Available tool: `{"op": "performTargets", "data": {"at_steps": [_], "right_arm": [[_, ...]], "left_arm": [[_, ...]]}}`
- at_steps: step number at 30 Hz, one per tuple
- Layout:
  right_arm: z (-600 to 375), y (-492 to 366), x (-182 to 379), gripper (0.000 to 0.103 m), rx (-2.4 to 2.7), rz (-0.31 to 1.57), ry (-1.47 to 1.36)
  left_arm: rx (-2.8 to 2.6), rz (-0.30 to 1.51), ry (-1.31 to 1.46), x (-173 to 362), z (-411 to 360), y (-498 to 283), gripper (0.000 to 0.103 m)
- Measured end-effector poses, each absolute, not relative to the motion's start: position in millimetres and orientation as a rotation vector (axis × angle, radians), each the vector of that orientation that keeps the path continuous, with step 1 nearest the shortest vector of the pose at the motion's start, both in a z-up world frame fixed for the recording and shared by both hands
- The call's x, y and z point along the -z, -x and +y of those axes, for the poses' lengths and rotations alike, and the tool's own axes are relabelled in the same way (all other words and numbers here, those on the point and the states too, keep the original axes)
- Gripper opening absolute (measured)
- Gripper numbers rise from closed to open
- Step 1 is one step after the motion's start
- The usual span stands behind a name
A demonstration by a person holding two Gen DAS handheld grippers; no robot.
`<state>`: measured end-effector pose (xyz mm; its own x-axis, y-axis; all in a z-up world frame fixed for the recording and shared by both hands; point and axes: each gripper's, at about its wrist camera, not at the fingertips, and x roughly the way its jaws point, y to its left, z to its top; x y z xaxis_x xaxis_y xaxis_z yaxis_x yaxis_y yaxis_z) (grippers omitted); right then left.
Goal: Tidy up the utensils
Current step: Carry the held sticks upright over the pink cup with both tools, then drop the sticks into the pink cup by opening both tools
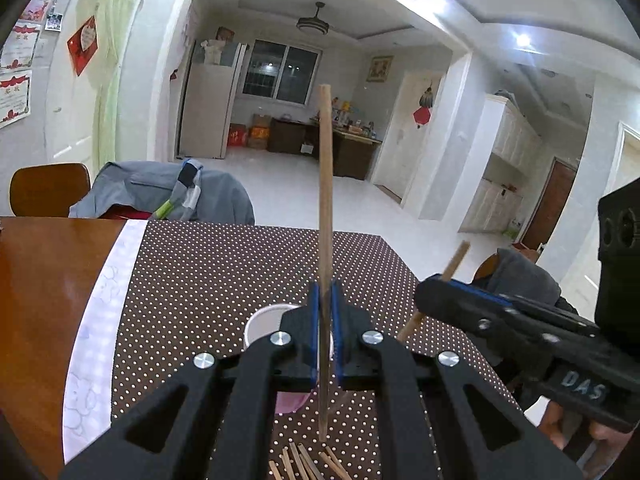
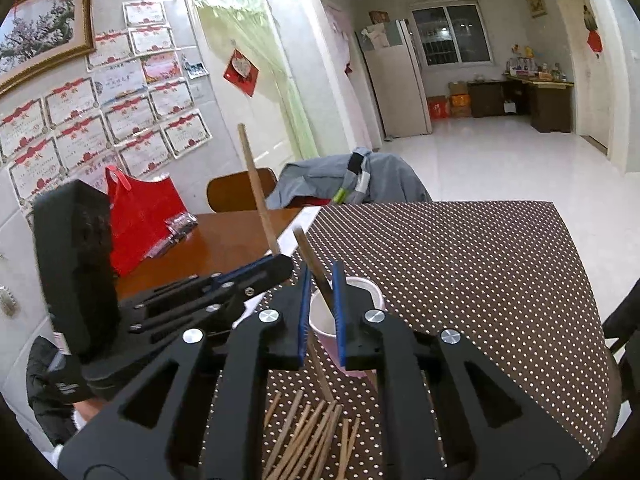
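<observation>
On the left, the left gripper [image 1: 325, 320] is closed tight on a single wooden chopstick [image 1: 325, 200], the blue pads pinching it a little below its middle; the stick stands almost upright, its top end high above the table and its lower end hanging free just over the polka-dot tablecloth [image 1: 224, 272]; a pale cup [image 1: 262, 320] sits on the cloth just behind the jaws, partly hidden by them.

Moving right, the right gripper [image 2: 322, 300] holds a second chopstick [image 2: 310, 256], tilted, its upper end leaning to the left; the jaws here look narrowed around the stick with a little daylight to either side in the wrist view, so the hold seems lighter than the left one; the cup [image 2: 360, 286] stands directly beyond these jaws, and the stick's lower end points down toward the pile of loose chopsticks [image 2: 312, 436] lying scattered on the cloth nearest the camera.

As for handling, a chopstick is light, stiff and thin, smooth enough to pivot or slide in a loose pinch; a hold near the middle probably keeps it from swinging, and the cup, light and likely easy to tip, wants a gentle entry from straight above.
</observation>
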<state>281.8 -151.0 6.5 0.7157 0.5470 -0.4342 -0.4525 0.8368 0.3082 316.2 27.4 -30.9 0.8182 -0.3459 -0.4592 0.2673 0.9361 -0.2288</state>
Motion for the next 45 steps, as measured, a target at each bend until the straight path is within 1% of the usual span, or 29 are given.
{"op": "performTargets", "data": {"at_steps": [3,6,7,8,19,25,29,36,42,44,45], "right_arm": [[-151.6,-284.2,-0.3,0.011,-0.539,0.538,-0.172],[-150.0,-284.4,-0.4,0.009,-0.515,0.523,-0.144],[-149.8,-284.2,-1.8,0.006,-0.516,0.519,-0.145],[-149.9,-283.5,-4.2,0.006,-0.516,0.512,-0.144],[-145.6,-265.5,-71.0,0.006,-0.501,0.36,-0.091],[-137.1,-264.1,-92.0,0.006,-0.478,0.292,-0.065],[-128.4,-270.3,-86.8,0.006,-0.47,0.297,-0.057],[-123.6,-286.3,-57.0,0.006,-0.462,0.374,-0.06],[-124.6,-293.6,-39.7,0.006,-0.46,0.427,-0.074],[-125.3,-294.1,-32.7,0.006,-0.459,0.442,-0.078],[-125.7,-294.6,-30.2,0.006,-0.457,0.447,-0.08]], "left_arm": [[0.327,0.521,0.157,32.9,26.3,-315.6,0.006],[0.329,0.512,0.154,30.8,25.4,-314.7,0.006],[0.33,0.504,0.152,28.6,24.6,-313.6,0.006],[0.332,0.494,0.15,26.0,24.1,-313.1,0.006],[0.329,0.361,0.148,-16.8,25.5,-314.0,0.006],[0.295,0.283,0.151,-28.4,28.3,-319.1,0.006],[0.26,0.249,0.134,-21.0,27.4,-324.0,0.006],[0.247,0.314,0.137,9.9,27.9,-339.3,0.006],[0.245,0.349,0.126,19.1,27.8,-335.1,0.007],[0.256,0.368,0.129,20.6,27.4,-333.2,0.015],[0.253,0.372,0.13,21.7,27.6,-332.5,0.025]]}}
